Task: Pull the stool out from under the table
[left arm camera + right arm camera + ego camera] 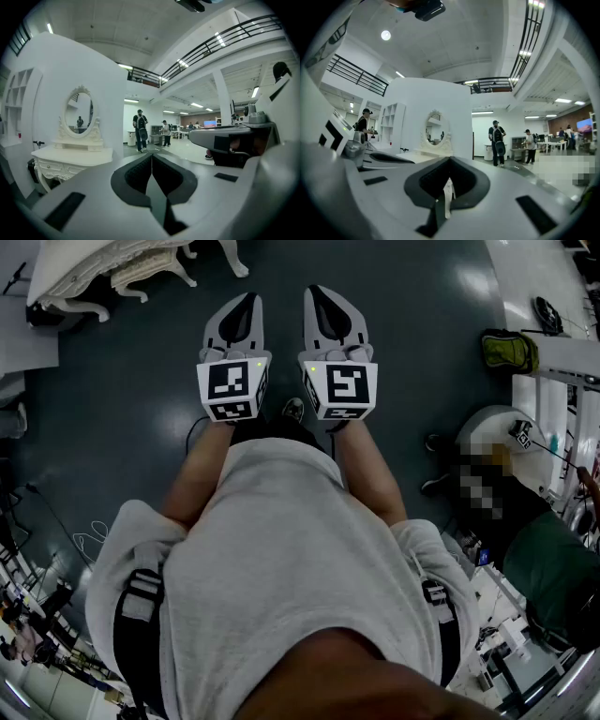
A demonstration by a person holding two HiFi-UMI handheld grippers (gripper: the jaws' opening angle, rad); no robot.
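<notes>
Both tools are closed on nothing. The left tool [246,298] and right tool [319,292] hang side by side before the person's waist, over dark floor [403,362], well apart from the white desk [80,263] at the upper left. What looks like the stool [145,277] — curved white legs tucked against the desk's edge — is not yet reached. The risk, as I judge it, is arriving with shut tools, which would only knock the carved frame. A grip on one thin leg could tip the stool. The head view cuts off most of the desk, and the gripper views show its oval mirror [79,108] but leave the space beneath in shadow — no seat can be made out.
</notes>
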